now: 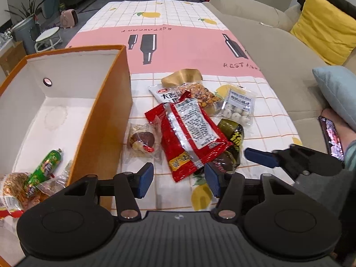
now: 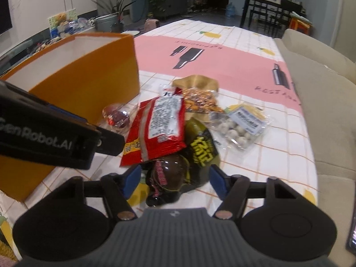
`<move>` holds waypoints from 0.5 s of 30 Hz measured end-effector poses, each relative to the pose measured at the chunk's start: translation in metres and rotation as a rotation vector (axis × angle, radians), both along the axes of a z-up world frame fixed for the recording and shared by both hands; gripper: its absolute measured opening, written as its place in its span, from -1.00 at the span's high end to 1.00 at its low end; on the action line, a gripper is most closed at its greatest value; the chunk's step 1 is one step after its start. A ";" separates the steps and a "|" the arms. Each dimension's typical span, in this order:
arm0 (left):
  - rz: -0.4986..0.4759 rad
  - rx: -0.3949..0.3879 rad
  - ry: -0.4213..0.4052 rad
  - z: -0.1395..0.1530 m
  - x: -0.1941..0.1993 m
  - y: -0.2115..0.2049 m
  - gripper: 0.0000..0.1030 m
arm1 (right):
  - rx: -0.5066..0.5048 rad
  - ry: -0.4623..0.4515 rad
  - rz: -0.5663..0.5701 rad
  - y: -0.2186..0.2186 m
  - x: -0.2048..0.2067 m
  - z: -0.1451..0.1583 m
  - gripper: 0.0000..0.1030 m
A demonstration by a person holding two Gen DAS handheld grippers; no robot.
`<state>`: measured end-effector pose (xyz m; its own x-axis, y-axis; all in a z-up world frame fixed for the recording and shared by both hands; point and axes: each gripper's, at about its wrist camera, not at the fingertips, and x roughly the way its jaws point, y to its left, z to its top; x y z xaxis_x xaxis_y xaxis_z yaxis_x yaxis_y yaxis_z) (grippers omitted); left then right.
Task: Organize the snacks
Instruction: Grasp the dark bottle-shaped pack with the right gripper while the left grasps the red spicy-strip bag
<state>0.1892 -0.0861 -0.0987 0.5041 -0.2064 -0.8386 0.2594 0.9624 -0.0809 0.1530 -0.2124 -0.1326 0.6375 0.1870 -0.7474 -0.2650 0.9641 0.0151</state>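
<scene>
- The orange box (image 1: 106, 102) stands at the far left, open-topped, with a green candy tube (image 1: 45, 166) and a few wrappers already lying in its near corner; most of its floor is bare.
- Just right of the box wall lies a small clear packet with a dark red sweet (image 1: 142, 141), on the tablecloth (image 1: 178, 44) and apart from the wall.
- The left gripper (image 1: 179, 179) hovers with its jaws spread wide and nothing between them; the long red packet (image 1: 189, 133) lies straight ahead, its long axis running away from the tongs and leaning left, its near end about between the pads.
- Under the red packet's right side sits a dark green pouch (image 2: 200, 146), with a dark brown glossy packet (image 2: 166, 178) nearest the right gripper (image 2: 174, 181), whose jaws are also parted and straddle it without clamping, as far as I can tell.
- I judge the right hand nearer its target; the carry to the box must cross the left gripper.
- Farther right, a clear bag of white balls (image 1: 237, 106) lies alone, near the sofa-side table edge.
</scene>
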 end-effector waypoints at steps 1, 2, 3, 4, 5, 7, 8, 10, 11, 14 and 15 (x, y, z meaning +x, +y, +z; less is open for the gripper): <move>0.000 0.008 -0.002 0.000 0.000 0.001 -0.21 | 0.000 0.002 0.006 0.002 0.003 -0.002 -0.16; 0.001 0.013 -0.001 0.000 0.001 0.001 -0.21 | -0.003 0.000 0.009 0.005 0.005 -0.004 -0.17; 0.001 0.014 0.003 0.000 0.001 0.002 -0.21 | -0.011 -0.002 0.012 0.007 0.007 -0.006 -0.17; 0.001 0.012 0.008 -0.001 0.002 0.004 -0.21 | -0.016 0.000 0.015 0.008 0.009 -0.008 -0.18; 0.002 0.008 0.012 -0.001 0.002 0.005 -0.21 | -0.018 -0.004 0.017 0.010 0.010 -0.010 -0.19; 0.000 0.006 0.019 -0.003 0.003 0.005 -0.21 | -0.028 0.002 0.017 0.011 0.014 -0.013 -0.19; -0.001 0.006 0.023 -0.004 0.004 0.005 -0.21 | -0.034 0.011 0.014 0.011 0.016 -0.016 -0.21; -0.003 0.006 0.027 -0.006 0.005 0.005 -0.21 | -0.042 0.017 0.009 0.011 0.017 -0.020 -0.24; -0.004 0.008 0.029 -0.006 0.005 0.005 -0.21 | -0.043 0.021 0.010 0.011 0.017 -0.021 -0.24; -0.007 0.009 0.036 -0.009 0.006 0.005 -0.21 | -0.042 0.018 0.016 0.010 0.017 -0.022 -0.16; -0.007 0.010 0.039 -0.011 0.006 0.005 -0.21 | -0.048 0.016 0.020 0.010 0.017 -0.022 -0.10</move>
<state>0.1949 -0.0810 -0.1093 0.4697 -0.2017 -0.8595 0.2633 0.9612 -0.0817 0.1698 -0.2023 -0.1542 0.6218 0.1629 -0.7660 -0.2839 0.9585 -0.0266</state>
